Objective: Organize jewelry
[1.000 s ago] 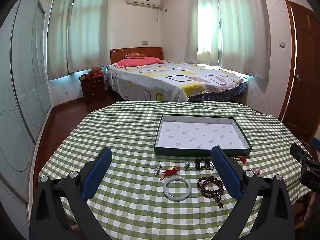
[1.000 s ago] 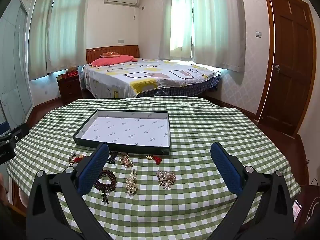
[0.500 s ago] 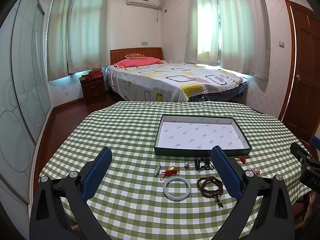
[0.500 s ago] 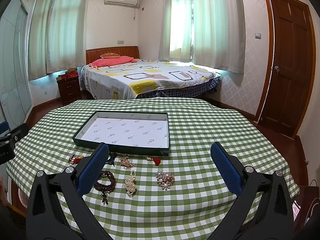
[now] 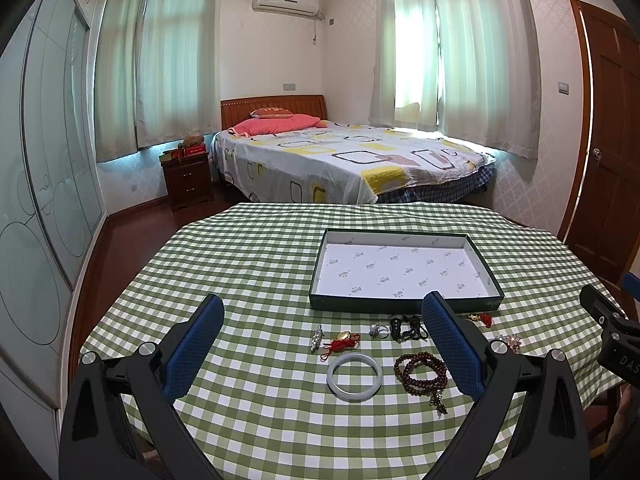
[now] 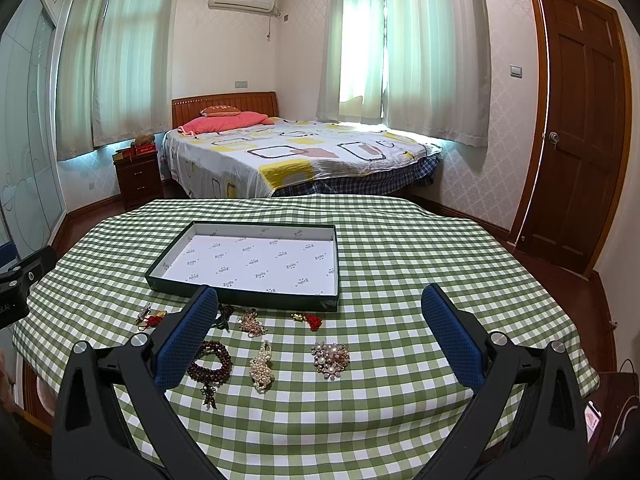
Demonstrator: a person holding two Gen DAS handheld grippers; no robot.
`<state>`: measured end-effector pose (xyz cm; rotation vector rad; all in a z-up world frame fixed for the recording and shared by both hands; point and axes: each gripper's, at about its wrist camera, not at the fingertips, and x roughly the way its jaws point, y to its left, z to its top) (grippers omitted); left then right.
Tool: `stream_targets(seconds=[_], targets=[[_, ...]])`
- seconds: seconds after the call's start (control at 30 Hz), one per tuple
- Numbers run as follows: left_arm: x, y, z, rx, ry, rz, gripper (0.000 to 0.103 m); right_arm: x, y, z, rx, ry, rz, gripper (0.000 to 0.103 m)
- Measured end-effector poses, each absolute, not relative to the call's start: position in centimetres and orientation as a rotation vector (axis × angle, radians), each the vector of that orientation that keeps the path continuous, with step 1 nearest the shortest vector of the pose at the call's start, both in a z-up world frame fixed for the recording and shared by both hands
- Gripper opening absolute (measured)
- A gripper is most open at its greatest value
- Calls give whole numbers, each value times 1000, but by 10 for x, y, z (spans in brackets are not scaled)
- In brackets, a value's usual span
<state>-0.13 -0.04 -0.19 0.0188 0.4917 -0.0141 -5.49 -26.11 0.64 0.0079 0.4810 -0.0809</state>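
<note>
Left wrist view: left gripper point(image 5: 322, 322) hangs above the green-checked tablecloth point(image 5: 248, 280), jaws spread wide, nothing between them. Landmark is the dark-rimmed tray point(image 5: 403, 304), white lining, nothing in it. All jewelry sits on the cloth just in front of the tray's near wall. Left to right: small silver charm point(image 5: 317, 337), red-cord knot with gold piece point(image 5: 342, 343), pale jade bangle point(image 5: 354, 371) further toward the camera, silver ring point(image 5: 378, 330), dark bead cluster point(image 5: 408, 328), brown bead bracelet point(image 5: 421, 370) beside the bangle, red tassel charm point(image 5: 482, 319) by the tray's near right corner. Right gripper body point(image 5: 612, 338) shows at the far right edge. Right wrist view: right gripper point(image 6: 320, 312) also wide open, empty, above the cloth in front of the tray point(image 6: 244, 294). Left finger point(image 6: 188, 336) partly covers the brown bead bracelet point(image 6: 214, 364). Then gold chain piece point(image 6: 252, 322), pearl piece point(image 6: 262, 366), red tassel charm point(image 6: 310, 320), pearl cluster brooch point(image 6: 331, 359), all near the tray's front wall, none touching it.
</note>
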Motion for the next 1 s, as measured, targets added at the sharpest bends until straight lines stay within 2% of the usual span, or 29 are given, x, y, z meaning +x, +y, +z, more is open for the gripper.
stream_targets(seconds=[1.0], targets=[[-1,2,-4,17,505,-13,96,-55,-260,6,7,482,-82,99]])
